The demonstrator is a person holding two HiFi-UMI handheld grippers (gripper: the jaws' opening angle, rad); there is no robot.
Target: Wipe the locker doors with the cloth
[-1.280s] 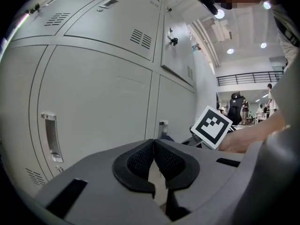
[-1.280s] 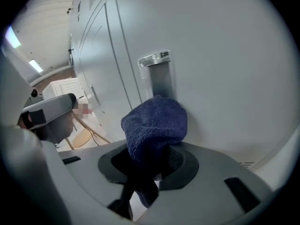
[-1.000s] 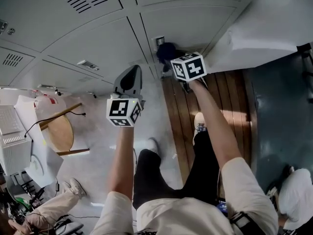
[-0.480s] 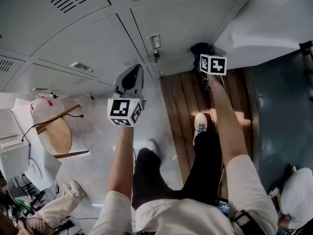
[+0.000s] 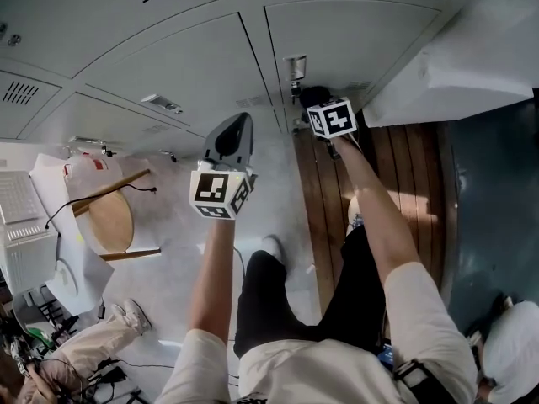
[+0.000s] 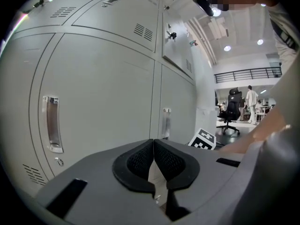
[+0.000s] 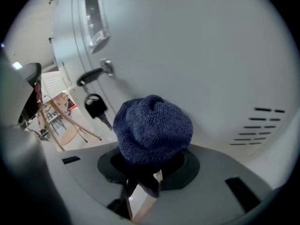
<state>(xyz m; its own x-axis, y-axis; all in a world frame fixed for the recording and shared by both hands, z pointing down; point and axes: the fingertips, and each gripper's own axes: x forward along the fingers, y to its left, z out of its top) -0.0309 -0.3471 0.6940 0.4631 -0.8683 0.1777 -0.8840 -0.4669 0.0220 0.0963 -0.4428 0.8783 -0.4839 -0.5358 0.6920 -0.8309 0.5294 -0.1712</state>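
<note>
cloth (image 7: pixel 152 128) sits bunched in my right gripper (image 7: pixel 149 168), jaws clamped on it, so it faces the locker door (image 7: pixel 197 50) at twelve o'clock; my left gripper (image 6: pixel 153 157) hangs at ten, pinched together, empty.

the right gripper (image 5: pixel 317 104) holds a dark blue cloth (image 5: pixel 312 97) against a pale grey metal locker door (image 5: pixel 370 40), just below its silver latch (image 5: pixel 296 66). the left gripper (image 5: pixel 237 124) hangs apart from the doors.
</note>
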